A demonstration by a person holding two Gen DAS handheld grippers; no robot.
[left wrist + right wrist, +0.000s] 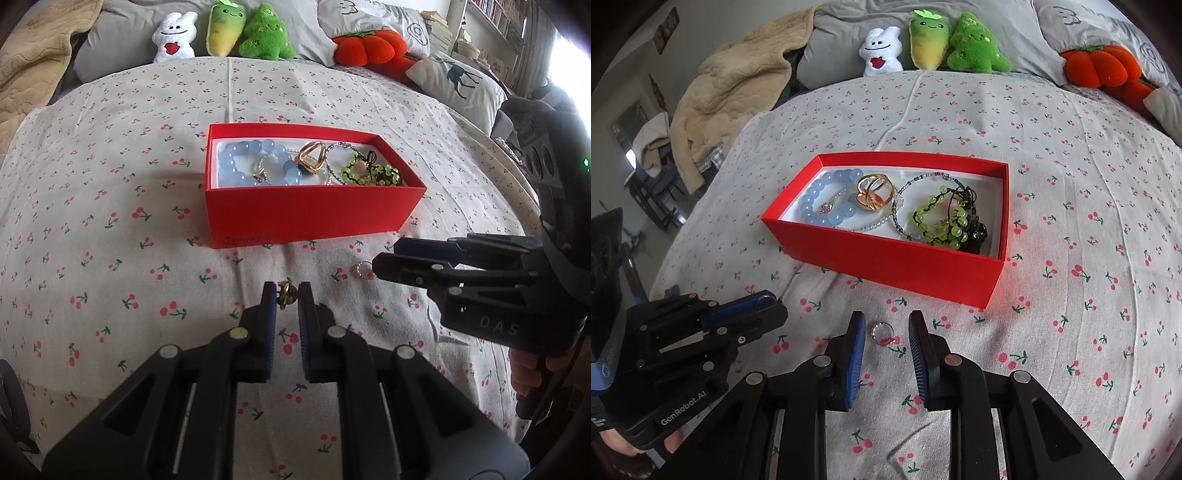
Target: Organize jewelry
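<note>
Cherry-print bedspread (110, 177), bright bookshelves (495, 18)

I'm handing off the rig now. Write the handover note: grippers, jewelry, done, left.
Left gripper: jaws shut on a small gold ring, held just above the bedspread.
Right gripper: jaws open, straddling a silver ring that lies on the bedspread, not gripped.
Red box: already holds the blue bead bracelet, a gold ring, a green bead bracelet and thin bead strands.
Left: drop the small gold ring in the box, then grip and box the silver ring.
</note>
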